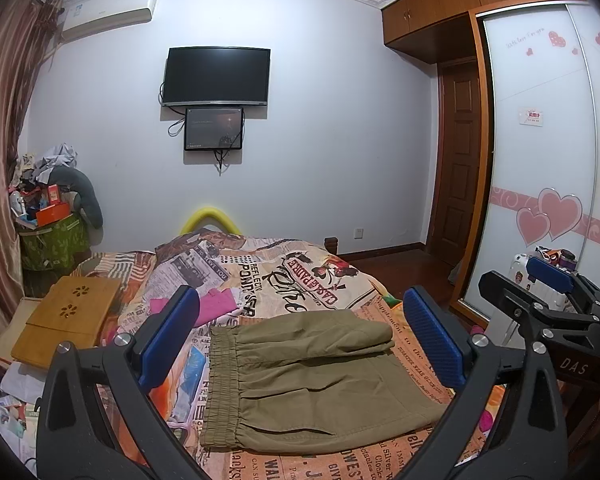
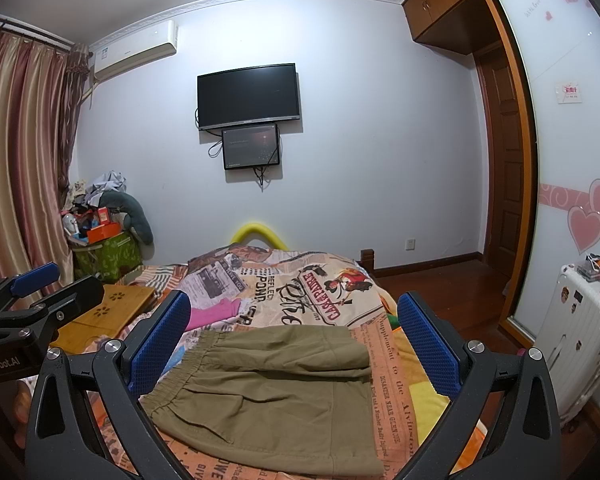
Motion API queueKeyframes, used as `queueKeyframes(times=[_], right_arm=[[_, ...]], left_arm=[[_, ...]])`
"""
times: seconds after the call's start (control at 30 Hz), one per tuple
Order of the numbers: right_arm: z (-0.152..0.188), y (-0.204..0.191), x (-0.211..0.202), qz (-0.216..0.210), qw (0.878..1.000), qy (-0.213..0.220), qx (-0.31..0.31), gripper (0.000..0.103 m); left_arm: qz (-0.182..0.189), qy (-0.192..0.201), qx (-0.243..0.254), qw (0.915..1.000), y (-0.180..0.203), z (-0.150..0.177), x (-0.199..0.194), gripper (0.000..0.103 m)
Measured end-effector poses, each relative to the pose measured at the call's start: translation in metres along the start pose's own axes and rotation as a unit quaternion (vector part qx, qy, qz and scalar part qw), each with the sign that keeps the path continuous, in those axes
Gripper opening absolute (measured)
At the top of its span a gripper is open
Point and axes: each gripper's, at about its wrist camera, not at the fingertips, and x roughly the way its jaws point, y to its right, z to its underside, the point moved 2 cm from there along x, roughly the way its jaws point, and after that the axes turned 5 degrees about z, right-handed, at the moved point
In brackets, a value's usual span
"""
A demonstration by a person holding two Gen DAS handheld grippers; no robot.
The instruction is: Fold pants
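One pair of khaki pants (image 1: 300, 376) lies folded on the bed (image 1: 384, 456), waistband leftward, long axis across; beyond it a pink cloth (image 1: 216, 306); the left claw (image 1: 300, 336) and right claw (image 2: 294, 346) hover just above it, jaws apart, empty

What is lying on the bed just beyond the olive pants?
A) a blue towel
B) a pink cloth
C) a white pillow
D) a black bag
B: a pink cloth lies on the printed bedcover just past the elastic waistband end of the folded pants; none of the other items shows there.
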Motion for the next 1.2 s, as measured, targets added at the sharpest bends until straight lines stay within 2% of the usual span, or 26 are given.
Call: queueKeyframes(times=[0.93, 1.2], right_arm=[[-0.001, 0.000, 0.001, -0.001, 1.000, -0.002, 0.000, 0.103], [0.012, -0.012, 0.009, 0.000, 1.000, -0.010, -0.002, 0.103]], left_arm=[[-0.003, -0.003, 0.001, 1.0000, -0.002, 0.001, 0.001, 0.103], [-0.005, -0.012, 0.002, 0.9999, -0.006, 0.003, 0.009, 0.103]])
